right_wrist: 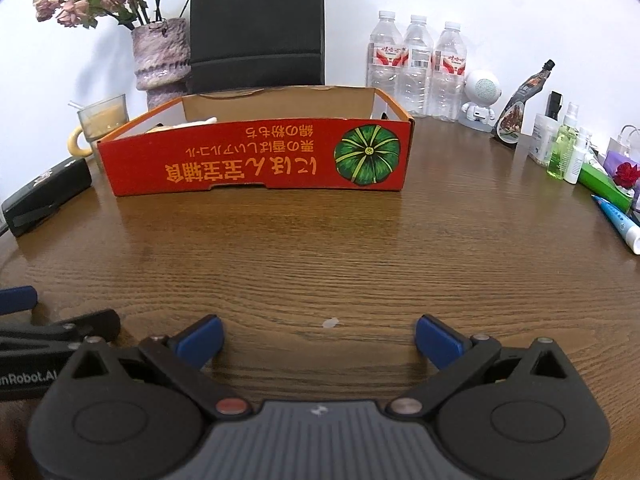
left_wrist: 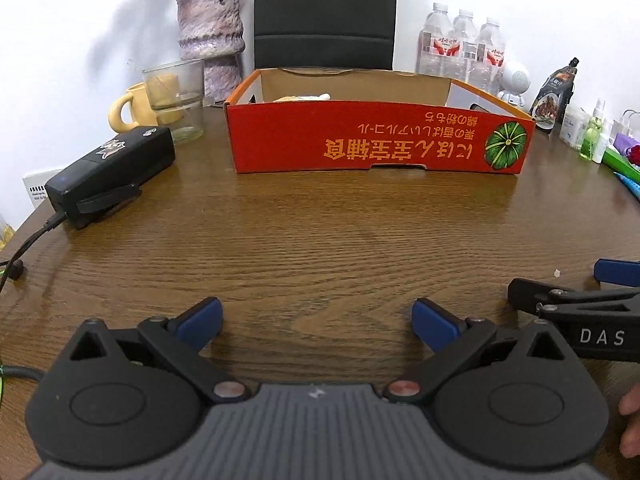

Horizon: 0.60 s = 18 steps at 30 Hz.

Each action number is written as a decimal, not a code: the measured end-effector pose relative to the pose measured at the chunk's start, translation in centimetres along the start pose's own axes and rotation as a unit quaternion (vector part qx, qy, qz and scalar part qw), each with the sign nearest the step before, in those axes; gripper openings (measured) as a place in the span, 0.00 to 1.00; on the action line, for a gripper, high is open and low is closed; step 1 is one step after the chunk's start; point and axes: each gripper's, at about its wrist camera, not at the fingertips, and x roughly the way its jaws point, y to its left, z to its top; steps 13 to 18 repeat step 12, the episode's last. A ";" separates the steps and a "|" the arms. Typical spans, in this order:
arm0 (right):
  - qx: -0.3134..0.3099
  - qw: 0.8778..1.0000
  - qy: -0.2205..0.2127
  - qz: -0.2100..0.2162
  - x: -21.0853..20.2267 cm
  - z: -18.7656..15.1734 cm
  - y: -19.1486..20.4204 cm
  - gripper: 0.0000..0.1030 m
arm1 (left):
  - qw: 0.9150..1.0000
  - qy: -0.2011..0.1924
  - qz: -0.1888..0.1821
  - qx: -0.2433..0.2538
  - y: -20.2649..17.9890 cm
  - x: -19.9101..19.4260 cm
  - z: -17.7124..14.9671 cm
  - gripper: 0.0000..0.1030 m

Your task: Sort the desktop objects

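Observation:
A red cardboard box (left_wrist: 380, 140) with a green pumpkin print stands at the far middle of the wooden table; it also shows in the right wrist view (right_wrist: 256, 156). Pale objects lie inside it, mostly hidden by its wall. My left gripper (left_wrist: 318, 322) is open and empty, low over the table's near part. My right gripper (right_wrist: 320, 338) is open and empty, beside the left one. The right gripper shows at the right edge of the left wrist view (left_wrist: 580, 304).
A black device (left_wrist: 112, 172) with a cable lies at left. A glass (left_wrist: 176, 96), yellow mug (left_wrist: 132, 110) and vase (left_wrist: 210, 36) stand behind it. Water bottles (right_wrist: 418, 64), a white toy robot (right_wrist: 482, 98), small bottles (right_wrist: 560, 152) and a tube (right_wrist: 618, 222) crowd the right.

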 end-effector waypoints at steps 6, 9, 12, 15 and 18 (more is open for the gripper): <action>0.001 1.000 0.000 -0.001 0.0 0.0 0.0 1.00 | 1.000 0.000 0.000 -0.002 0.0 0.0 0.1 1.00; 0.001 1.000 0.000 -0.001 0.0 0.0 0.0 1.00 | 1.000 0.001 0.000 -0.003 0.0 0.0 0.1 1.00; 0.001 1.000 0.000 -0.001 0.0 0.0 0.0 1.00 | 1.000 0.001 0.000 -0.003 0.0 0.0 0.1 1.00; 0.001 1.000 0.000 -0.001 0.0 0.0 0.0 1.00 | 1.000 0.001 0.000 -0.003 0.0 0.0 0.1 1.00; 0.001 1.000 0.000 -0.001 0.0 0.0 0.0 1.00 | 1.000 0.001 0.000 -0.003 0.0 0.0 0.1 1.00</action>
